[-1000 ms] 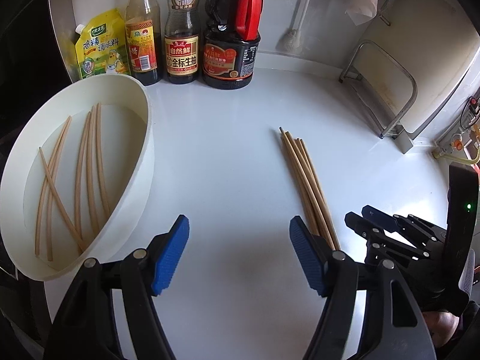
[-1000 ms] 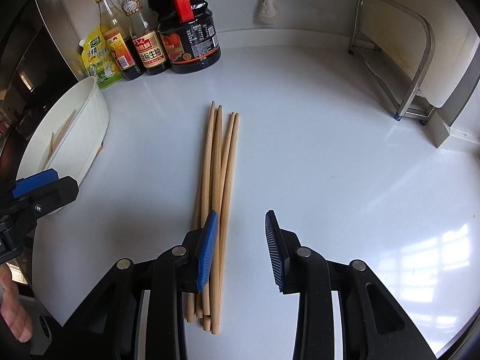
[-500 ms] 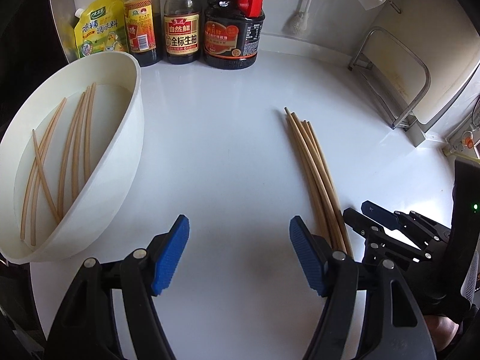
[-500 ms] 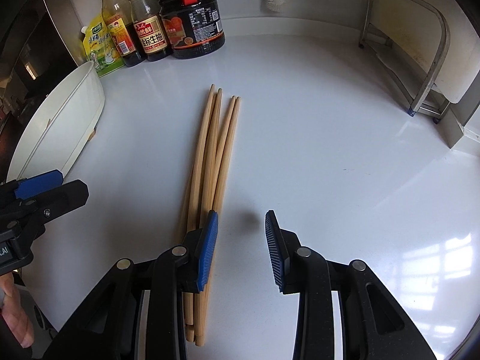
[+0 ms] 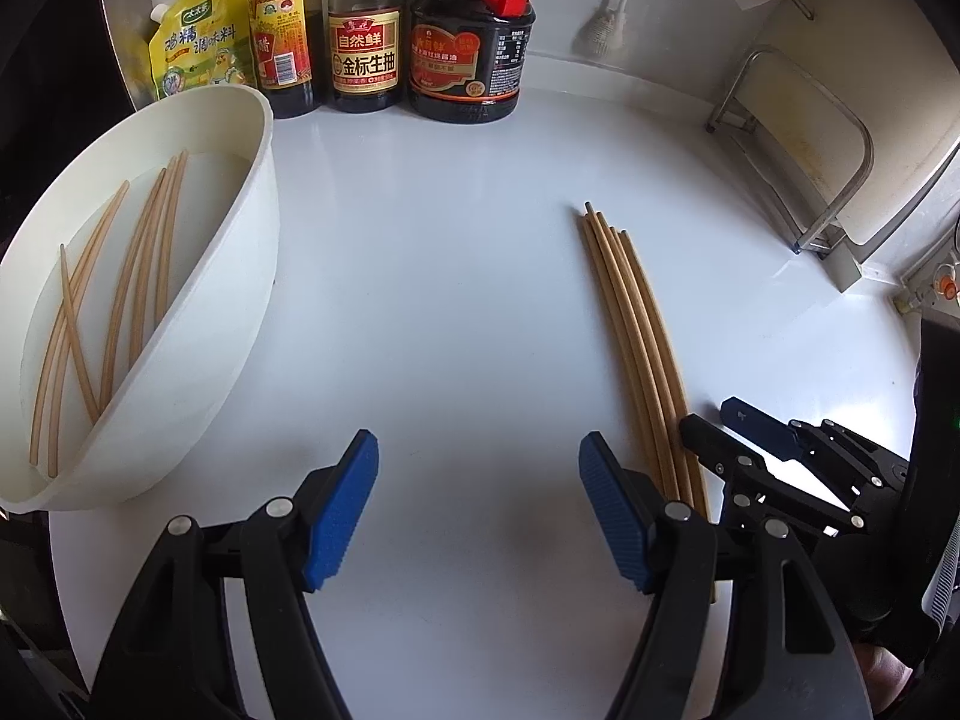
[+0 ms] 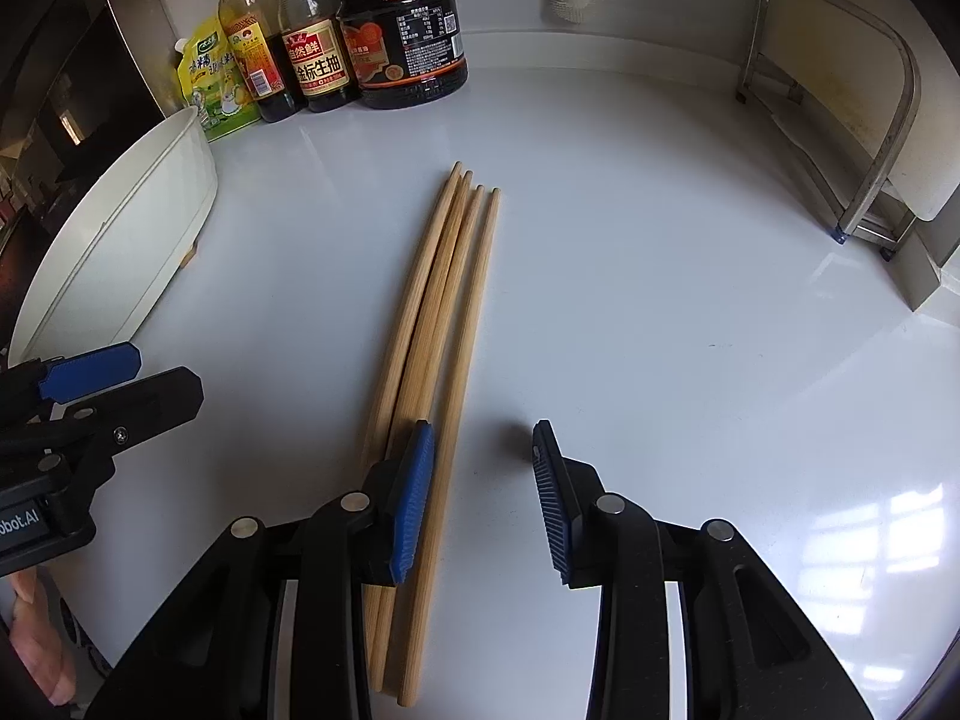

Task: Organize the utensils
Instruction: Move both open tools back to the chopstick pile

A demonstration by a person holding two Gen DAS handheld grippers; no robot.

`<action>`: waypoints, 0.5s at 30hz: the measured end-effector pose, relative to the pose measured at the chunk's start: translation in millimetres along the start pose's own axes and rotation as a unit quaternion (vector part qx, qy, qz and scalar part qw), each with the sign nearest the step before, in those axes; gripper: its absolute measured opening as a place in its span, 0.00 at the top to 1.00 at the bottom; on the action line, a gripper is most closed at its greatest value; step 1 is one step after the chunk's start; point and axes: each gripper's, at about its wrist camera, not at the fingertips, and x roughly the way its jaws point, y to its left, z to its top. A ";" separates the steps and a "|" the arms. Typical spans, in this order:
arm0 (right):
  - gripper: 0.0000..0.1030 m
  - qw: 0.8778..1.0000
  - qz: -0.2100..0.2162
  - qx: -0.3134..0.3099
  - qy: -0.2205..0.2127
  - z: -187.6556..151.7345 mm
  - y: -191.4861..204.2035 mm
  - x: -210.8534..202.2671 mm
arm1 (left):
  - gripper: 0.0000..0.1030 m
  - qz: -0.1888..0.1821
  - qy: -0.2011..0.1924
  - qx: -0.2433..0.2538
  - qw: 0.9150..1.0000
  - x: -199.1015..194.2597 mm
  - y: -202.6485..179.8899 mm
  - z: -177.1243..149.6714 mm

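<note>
Left wrist view
Left gripper (image 5: 477, 510): jaws spread wide, nothing between the blue pads, over bare white counter (image 5: 450, 300).
Chopstick bundle (image 5: 636, 348): pale wood, round, thin; lies flat on the counter right of the left gripper, sticks side by side and touching, tips slightly uneven at the far end. Near ends pass behind the gripper's right finger.
Basin (image 5: 240, 300): white, oval, left of the bundle and well apart from it; its rim looks tilted. Several more chopsticks (image 5: 120, 300) of the same wood lie loose and crossed inside.
Right gripper (image 5: 780, 456): black linkage just right of the bundle's near end.
Bottles (image 5: 366, 30): dark sauce bottles and a yellow pouch beyond the basin, against the wall.

Right wrist view
Right gripper (image 6: 480, 498): jaws apart, gripping nothing. Left pad sits above the bundle's right side; whether it touches, cannot tell.
Chopstick bundle (image 6: 444, 300): four tapered tips countable at the far end, fanning a little; grain visible, thick ends nearest the camera.
Basin (image 6: 138, 228): left of the bundle, seen side-on, contents hidden.
Left gripper (image 6: 120, 378): left of the bundle, between it and the basin.
Metal rack (image 6: 864, 120): far right of the bundle, by the wall.
</note>
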 end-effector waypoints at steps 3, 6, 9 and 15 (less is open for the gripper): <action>0.68 1.000 -0.005 0.002 -0.003 0.2 -3.8 -0.3 | 0.34 0.000 0.000 0.005 1.000 4.5 -5.0 1.5; 0.68 1.000 -0.011 0.006 -0.005 0.3 -10.6 -1.2 | 0.34 0.001 0.001 0.006 1.000 11.1 -8.6 2.8; 0.68 1.000 -0.012 0.011 -0.005 0.6 -18.2 -2.5 | 0.34 -0.004 0.004 0.007 1.000 18.1 -13.9 3.8; 0.68 1.000 -0.016 0.020 -0.009 -0.9 -32.3 -5.1 | 0.34 -0.015 0.007 0.017 1.000 31.8 -28.2 5.0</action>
